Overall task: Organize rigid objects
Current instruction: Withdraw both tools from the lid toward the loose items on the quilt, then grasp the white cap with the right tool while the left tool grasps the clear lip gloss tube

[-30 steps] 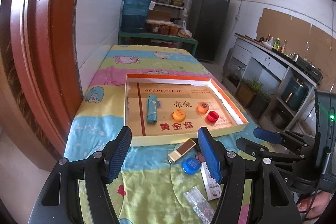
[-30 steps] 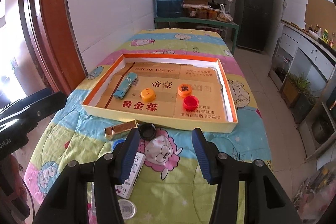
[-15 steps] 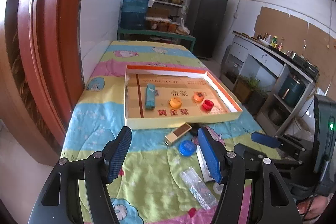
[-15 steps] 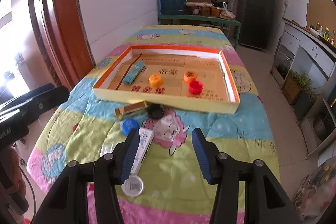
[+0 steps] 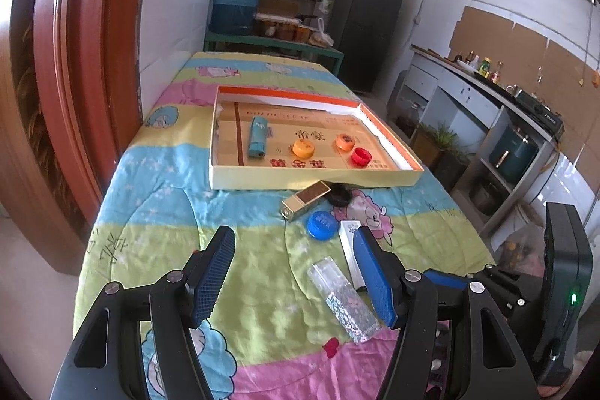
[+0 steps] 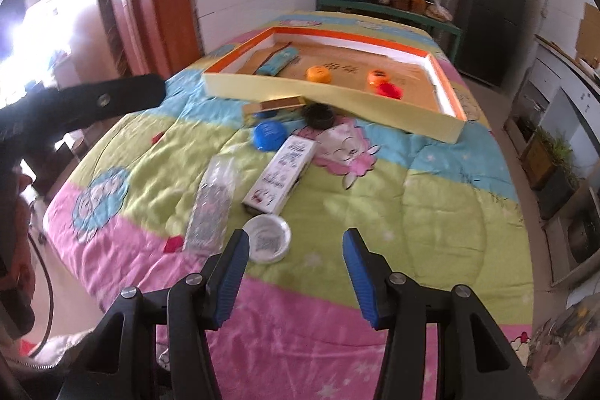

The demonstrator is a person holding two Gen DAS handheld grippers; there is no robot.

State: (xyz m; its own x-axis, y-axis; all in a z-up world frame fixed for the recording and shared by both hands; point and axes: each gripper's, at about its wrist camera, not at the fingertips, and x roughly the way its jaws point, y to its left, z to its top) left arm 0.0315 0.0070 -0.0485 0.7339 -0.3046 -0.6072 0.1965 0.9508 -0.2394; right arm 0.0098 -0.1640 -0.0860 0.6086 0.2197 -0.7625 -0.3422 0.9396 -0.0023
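Note:
A shallow orange-rimmed cardboard tray [image 5: 311,180] [image 6: 337,96] lies on the quilt-covered table. Inside it are a teal roll [image 5: 257,135], two orange caps [image 5: 303,148] [image 6: 378,77] and a red cap [image 5: 361,156]. In front of the tray lie a gold box [image 5: 304,199], a black cap [image 6: 318,115], a blue cap [image 5: 321,224] [image 6: 268,134], a white carton [image 6: 283,173], a clear glittery packet [image 5: 343,298] [image 6: 213,201] and a white round lid [image 6: 268,238]. My left gripper [image 5: 292,272] is open above the near quilt. My right gripper [image 6: 296,259] is open and empty, just short of the white lid.
A red-brown door frame [image 5: 75,62] rises along the table's left side. At the far end stand a blue water jug [image 5: 234,2], shelves and a dark fridge [image 5: 365,25]. A counter [image 5: 483,89] runs along the right. The quilt [image 6: 412,197] right of the loose items is bare.
Both grippers have drawn back toward the table's near end, so the tray looks smaller and farther. The white lid and the clear packet have come into the right wrist view.

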